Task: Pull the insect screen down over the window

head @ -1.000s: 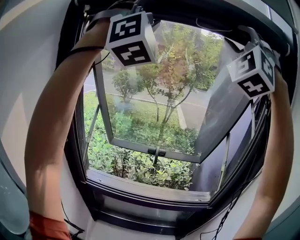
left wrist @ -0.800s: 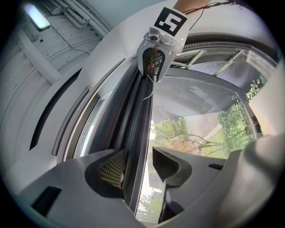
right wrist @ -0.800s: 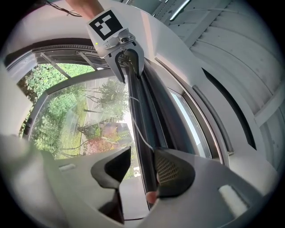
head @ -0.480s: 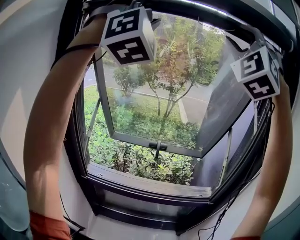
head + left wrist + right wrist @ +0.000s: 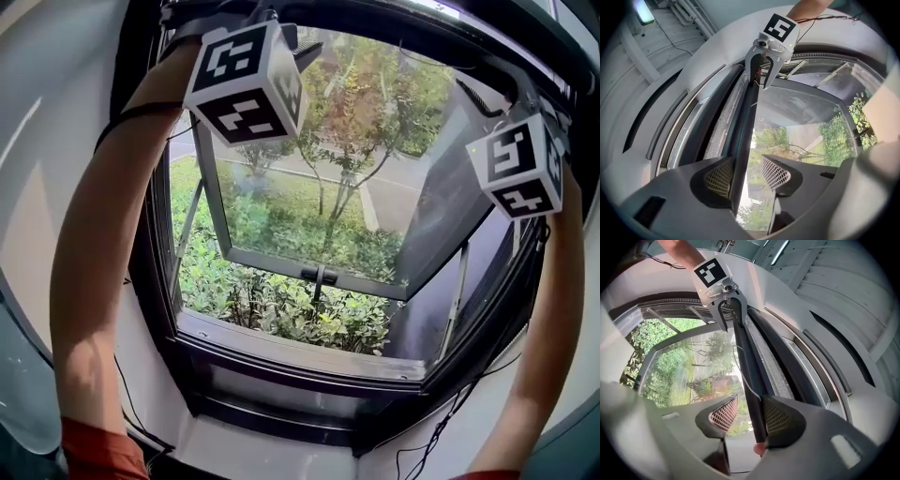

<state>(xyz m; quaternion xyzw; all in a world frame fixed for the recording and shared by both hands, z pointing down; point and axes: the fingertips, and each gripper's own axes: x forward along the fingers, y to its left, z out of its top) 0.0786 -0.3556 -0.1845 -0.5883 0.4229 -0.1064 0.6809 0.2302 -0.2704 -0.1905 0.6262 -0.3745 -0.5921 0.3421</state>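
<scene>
The insect screen's dark pull bar (image 5: 745, 131) (image 5: 745, 366) runs across the top of the window, and a narrow strip of grey mesh (image 5: 724, 122) (image 5: 769, 363) shows behind it. My left gripper (image 5: 746, 176) straddles the bar. Its jaws have just been opening; the bar lies against one pad and daylight shows before the other. My right gripper (image 5: 745, 416) straddles the bar further along, one pad against it and the other apart. In the head view both marker cubes (image 5: 246, 82) (image 5: 520, 164) are raised high and hide the jaws.
The glass sash (image 5: 309, 187) is swung outward, its handle (image 5: 319, 277) at the lower edge. The dark sill (image 5: 300, 354) lies below, and loose cables (image 5: 441, 427) hang at the lower right. Shrubs and a road lie outside. My bare arms frame the opening.
Both marker cubes have come lower in the head view, the left one also drifting left. The dark band at the top of the window has come down with them.
</scene>
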